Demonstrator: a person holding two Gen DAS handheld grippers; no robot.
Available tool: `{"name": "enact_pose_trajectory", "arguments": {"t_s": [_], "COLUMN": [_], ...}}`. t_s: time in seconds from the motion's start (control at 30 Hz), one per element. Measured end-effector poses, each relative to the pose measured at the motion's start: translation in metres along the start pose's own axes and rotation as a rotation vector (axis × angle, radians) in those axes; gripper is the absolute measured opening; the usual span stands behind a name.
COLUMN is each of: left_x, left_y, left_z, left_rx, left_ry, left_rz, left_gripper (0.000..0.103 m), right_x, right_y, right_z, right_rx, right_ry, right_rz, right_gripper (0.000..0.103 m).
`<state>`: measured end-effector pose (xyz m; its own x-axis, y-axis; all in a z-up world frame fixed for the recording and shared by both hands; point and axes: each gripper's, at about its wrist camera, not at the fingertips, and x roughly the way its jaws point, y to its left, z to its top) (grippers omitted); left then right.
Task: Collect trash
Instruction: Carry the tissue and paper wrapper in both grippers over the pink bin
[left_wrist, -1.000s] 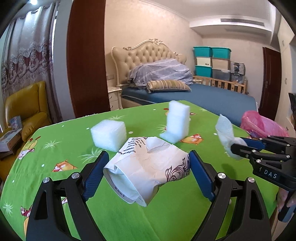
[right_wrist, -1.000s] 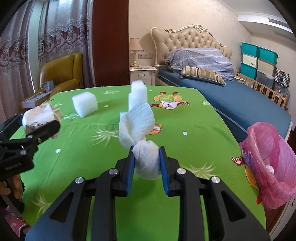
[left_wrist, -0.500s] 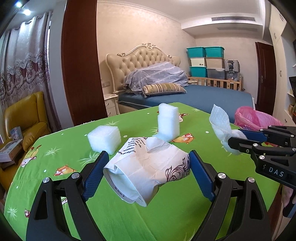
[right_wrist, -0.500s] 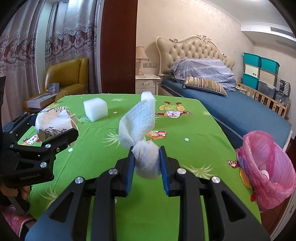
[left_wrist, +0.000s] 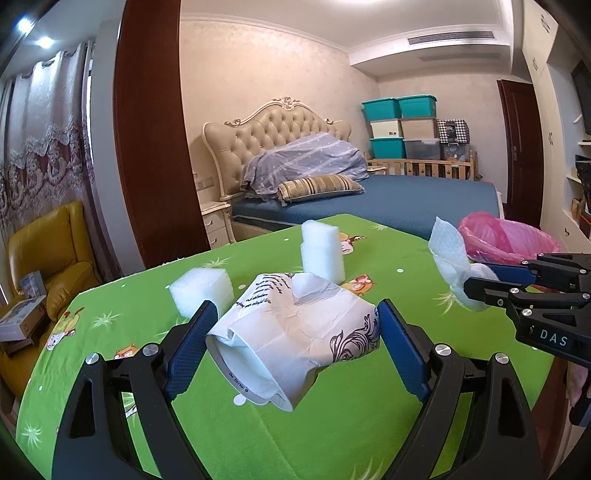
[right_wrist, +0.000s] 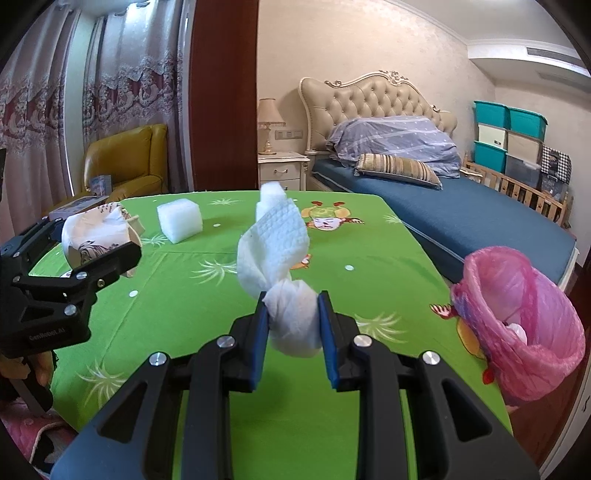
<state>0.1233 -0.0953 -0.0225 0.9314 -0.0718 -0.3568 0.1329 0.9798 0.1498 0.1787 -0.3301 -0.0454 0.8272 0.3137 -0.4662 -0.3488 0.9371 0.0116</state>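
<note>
Both grippers have shifted across the green tablecloth (right_wrist: 229, 369) since a second ago, toward the side where the pink trash bag (right_wrist: 517, 306) hangs; the bag now looms larger in both views, and the two foam blocks have slid leftward in the left wrist view.

Held wide, the left gripper (left_wrist: 293, 341) has its blue pads pressed against both sides of a crumpled paper cup (left_wrist: 295, 332), which lies sideways between them, clear of the cloth, its open rim turned toward the camera and its printed side up. Just beyond its left finger sits a square foam block (left_wrist: 201, 291) on the cloth, and straight ahead, past the cup, a taller foam block (left_wrist: 321, 251) stands upright.

Nearly closed, the right gripper (right_wrist: 291, 325) pinches a wadded white paper towel (right_wrist: 280, 273) between its pads; the loose end of the towel stands up above the fingertips. From the left wrist view this gripper reaches in from the right, the towel sticking up at its tip in front of the bag.

To the right of the right gripper, off the table's edge, the pink trash bag hangs open with something pale inside. Behind the table stands a bed (right_wrist: 443, 206) with a tufted headboard.
</note>
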Motion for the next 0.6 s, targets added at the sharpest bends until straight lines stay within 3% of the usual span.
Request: {"name": "enact_pose_trajectory", "arguments": {"t_s": [0.23, 0.6], "left_x": [-0.003, 0.003], "left_y": [-0.013, -0.043], "left_z": [0.004, 0.012], "left_rx": [0.038, 0.091], "left_ry": [-0.007, 0.009], "left_rz": [-0.021, -0.111], "left_gripper": [0.083, 0.083], "right_x": [-0.009, -0.03], "right_y": [-0.015, -0.044], "right_z": [-0.003, -0.007], "right_rx": [0.018, 0.033], "right_ry": [-0.016, -0.047], "right_rz": [-0.02, -0.086], "right_gripper": [0.026, 0.026]}}
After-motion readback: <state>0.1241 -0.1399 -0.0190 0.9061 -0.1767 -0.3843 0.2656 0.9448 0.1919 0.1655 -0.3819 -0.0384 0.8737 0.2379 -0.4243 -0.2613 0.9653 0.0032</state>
